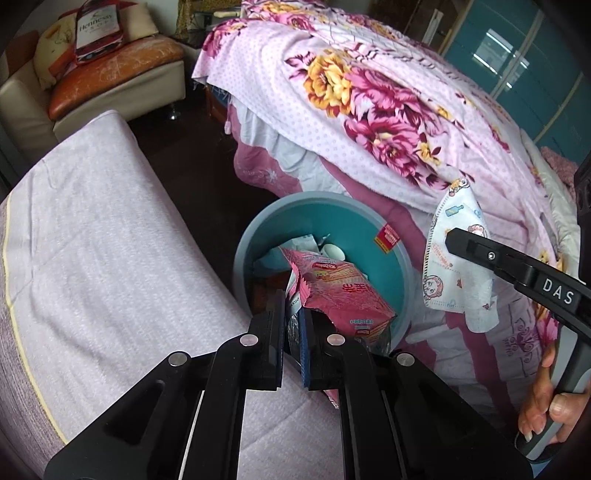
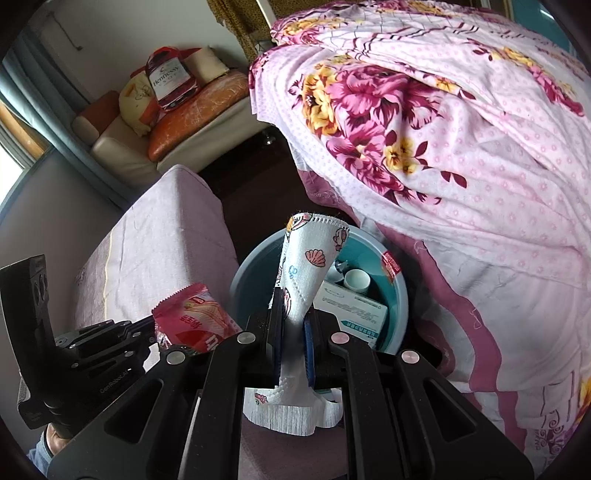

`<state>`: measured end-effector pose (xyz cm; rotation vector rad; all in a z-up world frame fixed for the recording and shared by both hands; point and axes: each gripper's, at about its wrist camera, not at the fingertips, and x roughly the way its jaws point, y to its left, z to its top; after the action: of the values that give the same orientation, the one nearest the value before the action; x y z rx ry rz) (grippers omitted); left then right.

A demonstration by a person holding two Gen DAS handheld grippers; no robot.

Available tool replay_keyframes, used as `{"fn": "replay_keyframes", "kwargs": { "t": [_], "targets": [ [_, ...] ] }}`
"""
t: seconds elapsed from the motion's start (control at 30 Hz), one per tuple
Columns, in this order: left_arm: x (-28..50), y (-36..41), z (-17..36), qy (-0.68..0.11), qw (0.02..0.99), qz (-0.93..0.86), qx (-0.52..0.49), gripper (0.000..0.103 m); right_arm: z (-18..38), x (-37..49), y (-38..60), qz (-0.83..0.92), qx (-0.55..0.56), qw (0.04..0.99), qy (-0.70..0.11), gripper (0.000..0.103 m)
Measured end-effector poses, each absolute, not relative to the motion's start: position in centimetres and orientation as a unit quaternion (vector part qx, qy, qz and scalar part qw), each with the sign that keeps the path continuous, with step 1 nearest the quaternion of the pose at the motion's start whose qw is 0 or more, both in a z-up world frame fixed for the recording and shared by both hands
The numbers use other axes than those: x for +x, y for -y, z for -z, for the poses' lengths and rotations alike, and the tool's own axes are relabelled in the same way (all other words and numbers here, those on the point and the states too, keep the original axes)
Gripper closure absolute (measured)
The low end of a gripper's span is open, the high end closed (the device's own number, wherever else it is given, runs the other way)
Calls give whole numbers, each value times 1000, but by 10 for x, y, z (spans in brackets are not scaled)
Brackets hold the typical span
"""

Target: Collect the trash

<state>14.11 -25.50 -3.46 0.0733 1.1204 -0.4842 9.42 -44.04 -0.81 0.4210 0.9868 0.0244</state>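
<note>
My left gripper (image 1: 294, 314) is shut on a pink snack wrapper (image 1: 340, 291) and holds it over the near rim of a teal trash bin (image 1: 332, 218) on the floor. The wrapper also shows in the right wrist view (image 2: 195, 321). My right gripper (image 2: 294, 321) is shut on a white printed face mask (image 2: 306, 266), held above the bin (image 2: 251, 269). In the left wrist view the mask (image 1: 458, 266) hangs to the right of the bin. The bin holds a white box (image 2: 351, 310), a white cup (image 2: 356, 280) and other trash.
A lilac padded bench (image 1: 103, 266) lies left of the bin. A bed with floral pink covers (image 1: 369, 110) rises on the right. A sofa with an orange cushion (image 1: 118, 62) and a Hennessy bag (image 1: 98, 29) stands at the back left, beyond dark floor.
</note>
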Motion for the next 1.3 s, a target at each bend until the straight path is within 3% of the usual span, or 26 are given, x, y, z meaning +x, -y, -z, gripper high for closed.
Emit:
{"fn": "replay_keyframes", "kwargs": {
  "t": [0.4, 0.47, 0.53, 0.57, 0.63, 0.7, 1.13, 1.2, 1.23, 1.27, 1.3],
  "targets": [
    [151, 270, 52, -545, 804, 232, 47, 91, 19, 100, 452, -1, 208, 853, -479, 93],
    [152, 270, 54, -547, 803, 231, 48, 80, 20, 100, 452, -1, 208, 852, -481, 93],
    [151, 269, 54, -544, 806, 229, 48, 52, 20, 102, 451, -1, 207, 852, -481, 93],
    [151, 268, 53, -539, 810, 227, 48, 45, 20, 103, 451, -2, 207, 852, -482, 93],
    [150, 267, 50, -532, 815, 222, 52, 22, 21, 104, 450, -1, 207, 852, -482, 93],
    [149, 267, 47, -528, 819, 219, 56, 11, 21, 105, 450, 0, 206, 852, -482, 93],
    [141, 232, 43, -531, 827, 180, 36, 8, 23, 116, 433, -7, 192, 846, -497, 88],
    [141, 224, 42, -531, 829, 171, 28, 8, 25, 120, 427, -10, 186, 845, -501, 74],
    [141, 219, 42, -532, 830, 167, 23, 8, 25, 120, 425, -9, 183, 846, -501, 59],
    [140, 214, 41, -533, 830, 164, 17, 8, 26, 122, 421, -9, 176, 847, -501, 53],
    [140, 210, 41, -534, 830, 162, 13, 8, 27, 123, 418, -8, 171, 848, -502, 53]
  ]
}}
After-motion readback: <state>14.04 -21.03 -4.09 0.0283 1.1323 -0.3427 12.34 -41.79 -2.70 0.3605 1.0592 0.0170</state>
